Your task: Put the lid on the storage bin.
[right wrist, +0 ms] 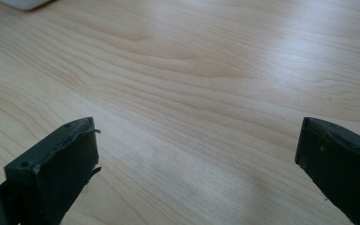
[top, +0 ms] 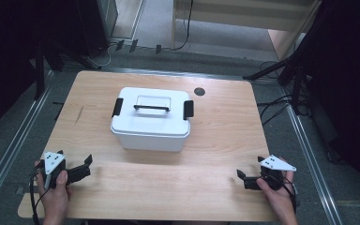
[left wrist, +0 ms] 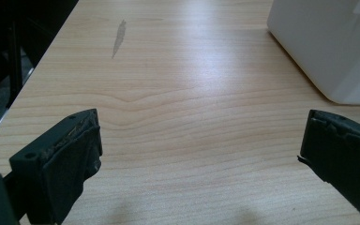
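White lidded box (top: pixel 151 121) mid-table (top: pixel 215 154), both claws wide, well apart from it

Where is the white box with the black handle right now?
In the high view, the white box sits mid-table, slightly toward the far edge, ahead of both grippers.

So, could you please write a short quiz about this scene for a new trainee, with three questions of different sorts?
1. True or false: the white box has its lid on.
2. How do the fingers of the left gripper stand? A. wide apart with nothing between them B. closed on the box handle C. closed on a cable
3. Fill in: the black handle lies on the ____ of the box.

Key: 1 true. 2 A; the left gripper view shows bare table between them. 3 lid (top). The right gripper is also open, near the table's front edge.
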